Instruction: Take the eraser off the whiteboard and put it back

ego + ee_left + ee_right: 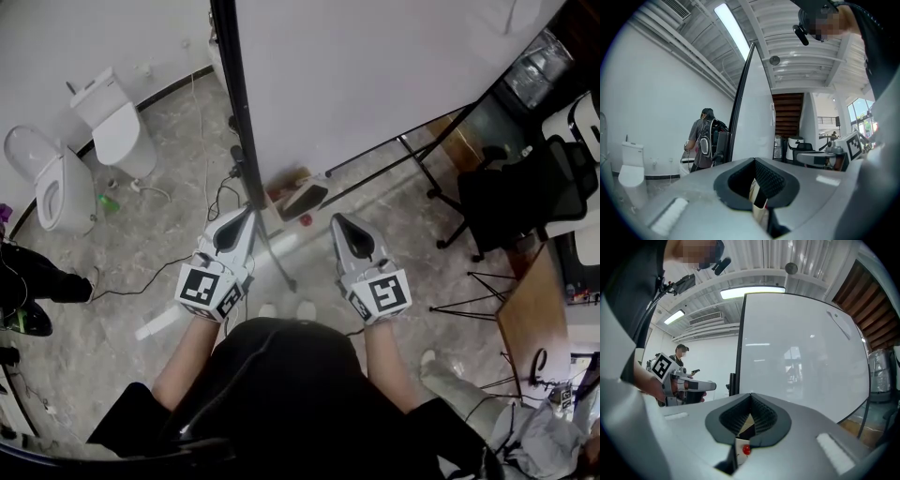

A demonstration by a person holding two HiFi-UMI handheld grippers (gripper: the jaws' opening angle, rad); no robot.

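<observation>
Over on the left, the left gripper (242, 220) hangs level, jaws pressed together on nothing. Cables (221, 193) loop across the floor just ahead of it. Moving to the centre, the whiteboard (375, 75) stands in front of the person, its face almost bare. The right gripper (343, 223) points at it, also pinched shut and empty. High on the board's right sits a pale slanted bar (837, 325). That's probably the eraser, too faint to be sure, and well apart from both tools. Here's the danger: a closed nose arriving there would likely shove the eraser along the slick face, or knock it off, rather than take it. A hard push might also rock the stand.
</observation>
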